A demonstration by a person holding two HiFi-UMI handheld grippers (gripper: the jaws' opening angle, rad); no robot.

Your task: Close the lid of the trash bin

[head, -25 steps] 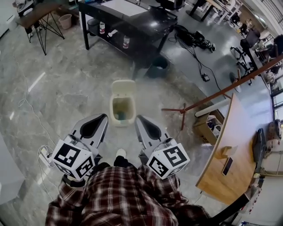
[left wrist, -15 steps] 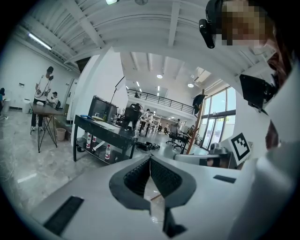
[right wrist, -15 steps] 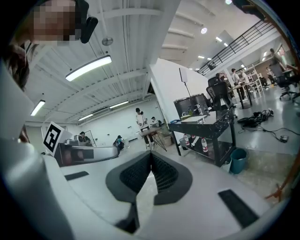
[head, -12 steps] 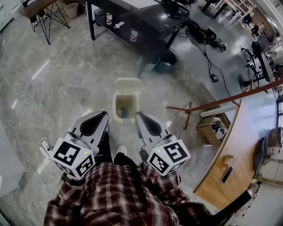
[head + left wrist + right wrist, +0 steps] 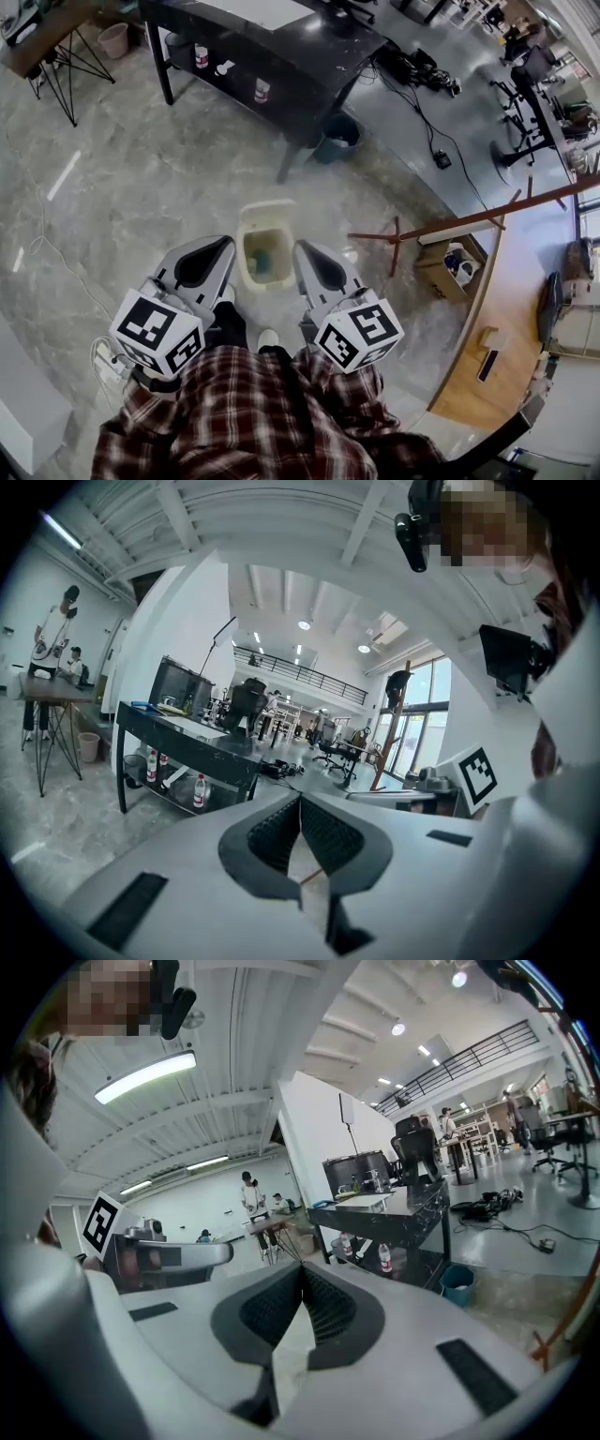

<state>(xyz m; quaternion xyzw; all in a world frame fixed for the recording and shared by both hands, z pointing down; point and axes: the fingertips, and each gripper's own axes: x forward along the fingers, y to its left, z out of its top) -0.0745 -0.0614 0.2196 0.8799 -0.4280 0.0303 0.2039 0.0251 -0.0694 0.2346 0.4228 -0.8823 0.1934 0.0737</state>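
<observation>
The left hand-held gripper [image 5: 217, 249] and the right hand-held gripper [image 5: 307, 255], each with jaws pressed together on nothing, flank the open trash bin [image 5: 246, 269] just ahead between their tips, its lid [image 5: 267, 212] standing up beyond them, likely so either can tip it down.

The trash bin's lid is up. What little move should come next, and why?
Probably lower the right tool forward over the trash bin to its lid, which is flipped back on the far side. That tool and the left tool are shut, empty, and touch nothing, so reaching the lid comes before tipping it down.
</observation>
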